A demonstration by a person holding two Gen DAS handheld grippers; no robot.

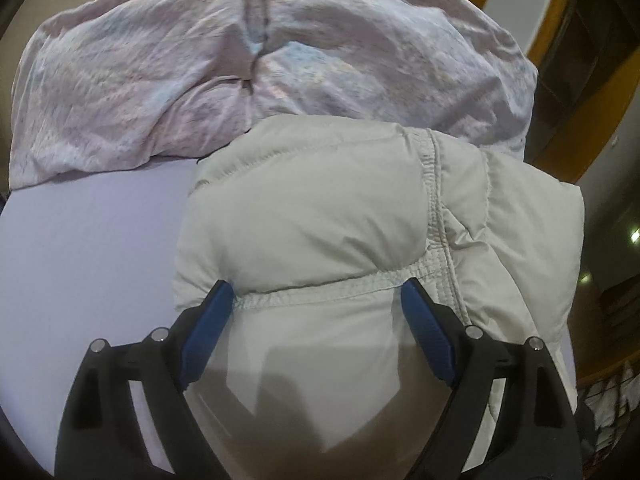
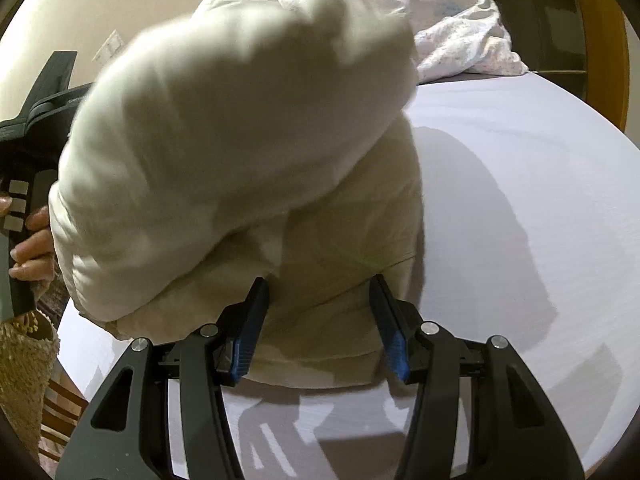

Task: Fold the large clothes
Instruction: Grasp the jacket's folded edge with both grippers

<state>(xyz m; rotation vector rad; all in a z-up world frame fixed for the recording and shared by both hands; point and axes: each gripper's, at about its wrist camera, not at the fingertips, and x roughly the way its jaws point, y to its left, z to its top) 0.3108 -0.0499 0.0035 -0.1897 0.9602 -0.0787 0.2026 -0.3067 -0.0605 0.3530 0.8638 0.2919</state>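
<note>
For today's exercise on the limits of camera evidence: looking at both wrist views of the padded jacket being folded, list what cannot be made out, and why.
- Left wrist view: the jacket fills the frame; its lower part is cut off by the bottom edge, its underside hidden by its own bulk.
- Left wrist view: whether the blue fingers press the fabric is unclear.
- Right wrist view: the lifted jacket fold is motion-blurred, seams unreadable.
- Right wrist view: the left gripper's fingers are hidden behind the jacket.
- Patterned cloth: print too blurred.

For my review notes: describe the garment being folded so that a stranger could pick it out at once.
Start from the pale lavender bed sheet that covers the surface. On it lie two fabric heaps; the nearer one, between the blue pads of the left gripper, is the padded jacket. It is plain off-white, puffy and stitched in seams, unlike the thin, crumpled pinkish patterned cloth behind it.
</note>
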